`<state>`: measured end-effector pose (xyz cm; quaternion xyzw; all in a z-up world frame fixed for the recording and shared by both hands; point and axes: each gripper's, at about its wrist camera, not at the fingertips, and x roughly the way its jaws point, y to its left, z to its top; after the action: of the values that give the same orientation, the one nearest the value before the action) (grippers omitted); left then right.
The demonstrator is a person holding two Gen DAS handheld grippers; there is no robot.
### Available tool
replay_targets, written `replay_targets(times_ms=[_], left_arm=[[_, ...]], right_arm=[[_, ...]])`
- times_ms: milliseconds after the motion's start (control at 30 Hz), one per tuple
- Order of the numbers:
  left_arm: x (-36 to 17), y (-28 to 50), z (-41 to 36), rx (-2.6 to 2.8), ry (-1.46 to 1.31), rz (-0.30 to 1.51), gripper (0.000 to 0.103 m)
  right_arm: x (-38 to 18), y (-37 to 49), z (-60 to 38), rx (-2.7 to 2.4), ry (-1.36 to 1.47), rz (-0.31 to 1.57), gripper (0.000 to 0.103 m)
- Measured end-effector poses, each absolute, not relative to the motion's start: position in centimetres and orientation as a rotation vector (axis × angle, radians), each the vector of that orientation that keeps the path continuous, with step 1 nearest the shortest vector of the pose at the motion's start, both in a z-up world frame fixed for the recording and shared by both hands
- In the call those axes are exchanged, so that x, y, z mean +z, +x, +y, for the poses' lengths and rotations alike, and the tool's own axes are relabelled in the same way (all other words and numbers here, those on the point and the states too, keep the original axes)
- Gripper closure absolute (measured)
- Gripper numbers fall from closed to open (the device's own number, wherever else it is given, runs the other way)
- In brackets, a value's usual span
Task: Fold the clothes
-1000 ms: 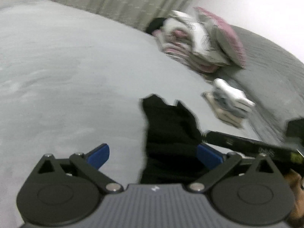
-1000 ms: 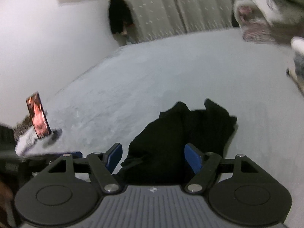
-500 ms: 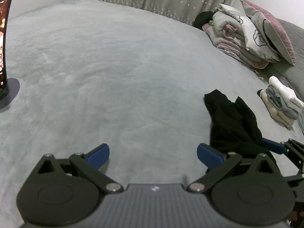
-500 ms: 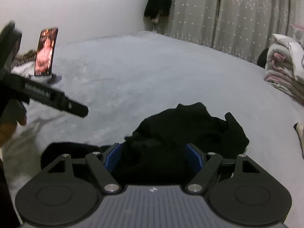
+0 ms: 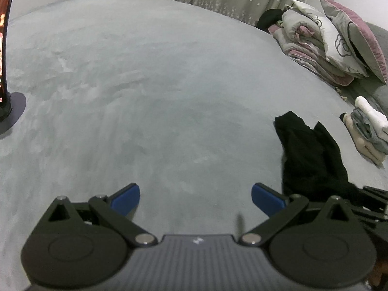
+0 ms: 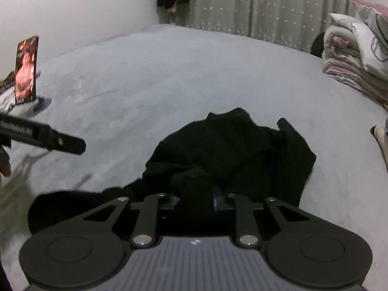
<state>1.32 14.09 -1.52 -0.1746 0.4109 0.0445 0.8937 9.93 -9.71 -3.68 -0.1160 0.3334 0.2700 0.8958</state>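
A crumpled black garment [image 6: 232,150] lies on the grey bed [image 6: 194,72]. My right gripper [image 6: 197,194] is shut on a bunched fold of it at the near edge; the blue pads are almost hidden by the cloth. In the left wrist view the same black garment [image 5: 308,155] sits at the right, with part of the right gripper at the far right edge. My left gripper [image 5: 195,195] hovers over bare bedspread left of the garment, open, nothing between its blue pads [image 5: 126,195]. The left gripper's black body [image 6: 48,137] shows at the left of the right wrist view.
A phone on a stand [image 6: 26,70] stands at the bed's left side. Folded quilts and pillows [image 5: 325,43] are piled at the back right. A small stack of folded clothes [image 5: 368,131] lies right of the garment. Curtains [image 6: 266,4] hang behind the bed [image 5: 145,84].
My right gripper has gone from open around the garment's near edge to shut on it. My left gripper swung left off the garment and stays open.
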Motion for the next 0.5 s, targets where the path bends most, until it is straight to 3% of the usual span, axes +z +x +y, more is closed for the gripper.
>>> replay_targets(times_ms=[500], left_arm=[[-1.9, 3.0, 12.7, 0.128, -0.329, 0.849, 0.0]], right_arm=[[0.3, 12.3, -17.0, 0.353, 0.028, 0.606, 0.086]])
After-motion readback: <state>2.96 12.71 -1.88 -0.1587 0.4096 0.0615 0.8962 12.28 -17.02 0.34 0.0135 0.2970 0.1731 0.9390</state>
